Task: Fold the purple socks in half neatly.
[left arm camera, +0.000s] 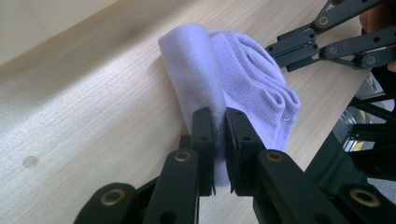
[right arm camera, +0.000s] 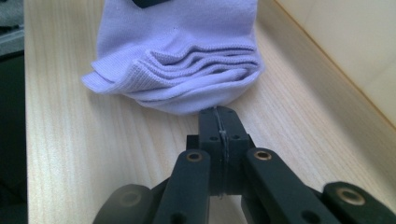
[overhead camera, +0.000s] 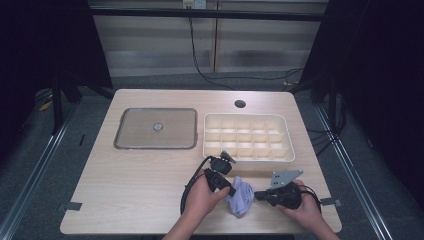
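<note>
High view, lilac sock [overhead camera: 240,198] between left tool [overhead camera: 229,188], right tool [overhead camera: 258,194]

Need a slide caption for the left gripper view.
Left hand-held gripper shut on a folded lilac sock lying on the wooden table.

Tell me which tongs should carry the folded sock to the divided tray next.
Probably left: the left tongs are already shut on the lavender sock. The right tongs are shut at its edge, apparently holding nothing. The tray sits just beyond.
</note>
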`<state>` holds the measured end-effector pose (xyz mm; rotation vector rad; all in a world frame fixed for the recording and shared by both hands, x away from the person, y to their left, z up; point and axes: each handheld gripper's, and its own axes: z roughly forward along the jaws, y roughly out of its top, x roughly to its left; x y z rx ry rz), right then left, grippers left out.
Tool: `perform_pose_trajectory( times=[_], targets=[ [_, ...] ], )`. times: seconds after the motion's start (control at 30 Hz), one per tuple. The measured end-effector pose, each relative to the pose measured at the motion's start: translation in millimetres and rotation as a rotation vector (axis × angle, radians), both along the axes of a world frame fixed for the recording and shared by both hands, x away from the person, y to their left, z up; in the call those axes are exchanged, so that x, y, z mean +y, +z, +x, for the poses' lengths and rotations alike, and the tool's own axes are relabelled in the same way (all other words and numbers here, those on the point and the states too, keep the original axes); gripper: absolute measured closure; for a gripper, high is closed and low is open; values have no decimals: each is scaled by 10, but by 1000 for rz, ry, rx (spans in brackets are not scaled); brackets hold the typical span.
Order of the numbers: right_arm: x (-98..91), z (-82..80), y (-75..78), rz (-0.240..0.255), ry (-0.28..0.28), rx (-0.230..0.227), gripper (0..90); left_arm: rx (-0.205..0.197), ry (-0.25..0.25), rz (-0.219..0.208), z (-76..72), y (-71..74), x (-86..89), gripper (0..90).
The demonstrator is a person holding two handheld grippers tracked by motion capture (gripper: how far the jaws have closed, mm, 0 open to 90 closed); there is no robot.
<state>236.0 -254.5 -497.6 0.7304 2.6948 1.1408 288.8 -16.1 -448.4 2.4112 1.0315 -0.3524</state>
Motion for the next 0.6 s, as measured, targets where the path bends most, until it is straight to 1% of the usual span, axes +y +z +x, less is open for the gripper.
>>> perform_pose_trajectory(
  times=[0.07,0.1,0.17,0.3,0.33,0.4,0.6],
  targets=[
    [-13,-2,10,-2,0,-4,900,1,11,-4,2,5,4,828],
    [-20,-7,17,-1,-5,-3,900,2,6,-3,7,6,10,828],
    [-36,-6,33,7,-7,-8,900,2,14,-5,6,6,10,828],
    [-52,-12,51,3,-13,-10,900,4,8,-7,8,10,5,828],
    [-58,-8,52,5,-6,-16,900,3,9,-6,7,14,3,828],
    [-56,-16,57,15,-14,-9,900,0,7,-5,5,21,0,828],
    [0,-25,44,5,10,-8,900,-6,-11,-2,-5,58,-27,828]
  ],
)
